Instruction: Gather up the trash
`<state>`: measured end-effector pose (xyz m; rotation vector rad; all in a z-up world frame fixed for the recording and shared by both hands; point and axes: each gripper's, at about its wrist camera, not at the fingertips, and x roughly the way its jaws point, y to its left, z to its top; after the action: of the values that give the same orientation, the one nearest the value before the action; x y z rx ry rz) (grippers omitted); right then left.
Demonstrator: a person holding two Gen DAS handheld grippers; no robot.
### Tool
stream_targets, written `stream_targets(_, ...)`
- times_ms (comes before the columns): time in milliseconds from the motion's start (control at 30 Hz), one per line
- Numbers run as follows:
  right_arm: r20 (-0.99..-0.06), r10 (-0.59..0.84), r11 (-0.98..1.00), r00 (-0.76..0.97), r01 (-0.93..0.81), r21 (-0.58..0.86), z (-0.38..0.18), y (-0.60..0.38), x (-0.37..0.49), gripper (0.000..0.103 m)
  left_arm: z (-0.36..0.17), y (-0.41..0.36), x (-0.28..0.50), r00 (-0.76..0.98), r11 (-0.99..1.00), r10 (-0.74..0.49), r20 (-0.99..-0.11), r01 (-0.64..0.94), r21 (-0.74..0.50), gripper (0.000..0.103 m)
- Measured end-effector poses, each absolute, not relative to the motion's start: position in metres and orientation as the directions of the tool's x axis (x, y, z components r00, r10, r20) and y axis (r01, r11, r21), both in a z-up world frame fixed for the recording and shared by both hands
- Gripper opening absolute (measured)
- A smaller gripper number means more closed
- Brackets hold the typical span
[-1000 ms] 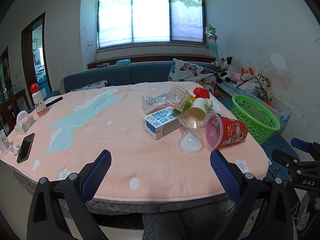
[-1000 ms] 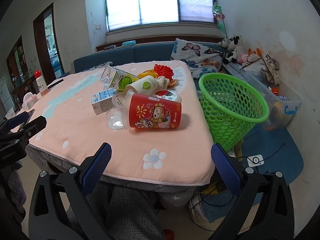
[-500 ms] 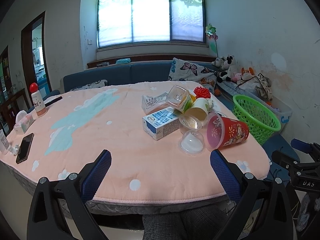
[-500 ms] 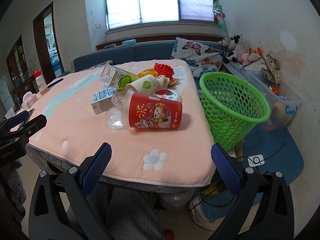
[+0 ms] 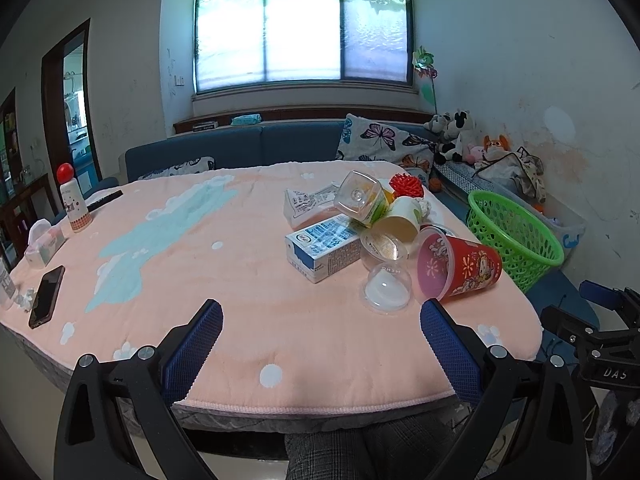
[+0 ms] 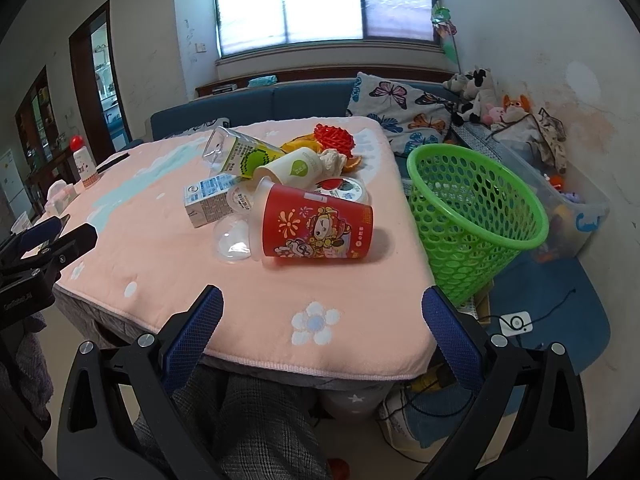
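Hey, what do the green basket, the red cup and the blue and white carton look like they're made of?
Green basket: moulded plastic, glossy, going by its even lattice of holes and smooth rim.
Red cup: likely thin plastic; printed cartoon wrap, frosted translucent rim.
Blue and white carton: probably coated paperboard, with folded edges and a slight sheen.

The counter (image 5: 256, 280) has a pink cloth with white flowers. Ahead of the right tool (image 6: 322, 308) a red cup (image 6: 316, 232) lies on its side, with a clear dome lid (image 6: 232, 242) and a milk carton (image 6: 210, 200) just beside it. Far left of the left tool (image 5: 320, 320) lie a phone (image 5: 46, 296) and a tissue pack (image 5: 44, 242).
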<state>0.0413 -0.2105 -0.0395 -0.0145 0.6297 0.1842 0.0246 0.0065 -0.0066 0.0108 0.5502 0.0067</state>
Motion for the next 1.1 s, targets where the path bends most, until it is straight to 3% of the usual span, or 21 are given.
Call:
stream_targets(967,-0.616,0.212,0.975,0.759,-0.205,0.083,-0.044,-0.214,0.083,0.099,-0.003,0.01,0.079,0.825,1.0,-0.024,-0.564,0.03,0.002,0.095)
stream_targets(1100,-0.625,0.235,0.968,0.744,-0.237,0.083,-0.045,-0.214,0.091,0.099,-0.006,0.01,0.087,0.811,0.999,-0.039,-0.584,0.039,-0.013,0.085)
